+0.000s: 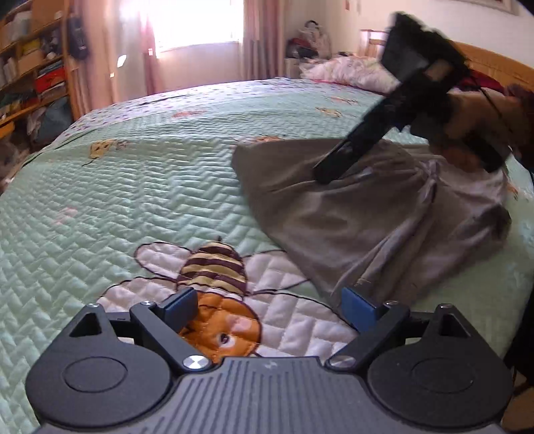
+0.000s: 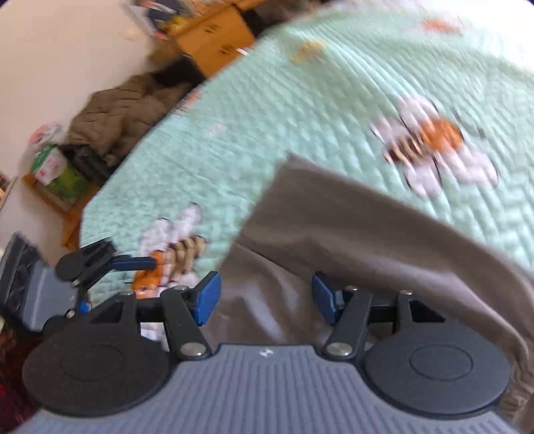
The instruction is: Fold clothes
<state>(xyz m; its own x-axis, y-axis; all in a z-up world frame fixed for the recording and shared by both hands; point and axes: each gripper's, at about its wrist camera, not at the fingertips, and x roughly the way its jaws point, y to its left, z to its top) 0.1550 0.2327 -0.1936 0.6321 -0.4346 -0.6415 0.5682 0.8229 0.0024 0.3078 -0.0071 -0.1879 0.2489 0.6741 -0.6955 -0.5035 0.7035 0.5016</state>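
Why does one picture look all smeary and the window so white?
In the right wrist view the quilt and its bee pattern are streaked by motion blur, while the right gripper stays sharp. In the left wrist view the window is blown out white by glare, the right gripper's body is blurred, and the fisheye lens bends the bed's edges.

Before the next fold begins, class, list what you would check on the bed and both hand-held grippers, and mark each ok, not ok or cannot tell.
1. Left hand-held gripper open and holding nothing: ok.
2. Right hand-held gripper open over the cloth: ok.
3. Grey-brown garment lying flat: not ok, it is bunched and creased.
4. Quilt bare beside the garment for spreading: ok.
5. Which kind of garment it is: cannot tell.
6. Right wrist view sharp enough to aim a grasp: not ok, blurred.
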